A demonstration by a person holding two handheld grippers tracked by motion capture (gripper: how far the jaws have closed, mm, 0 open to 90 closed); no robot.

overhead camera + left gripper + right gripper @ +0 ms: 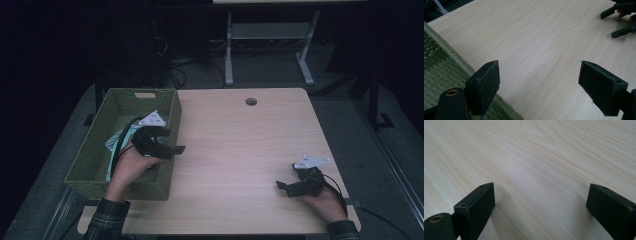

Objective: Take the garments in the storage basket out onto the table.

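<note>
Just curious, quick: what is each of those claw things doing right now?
Left gripper: open, holding nothing, over the green basket's rim.
Right gripper: open, holding nothing, above the table.

The left gripper (172,142) is held in the left hand (131,165), with its jaws pointed to the right and spread wide apart; nothing is gripped between them. The left forearm is stretched forward from the bottom edge, and a plaid sleeve (107,220) is seen at the wrist. The right gripper (282,186) is held low in the right hand (327,202), with its jaws aimed to the left and likewise spread wide with nothing between them. The two grippers are kept well apart.
</note>
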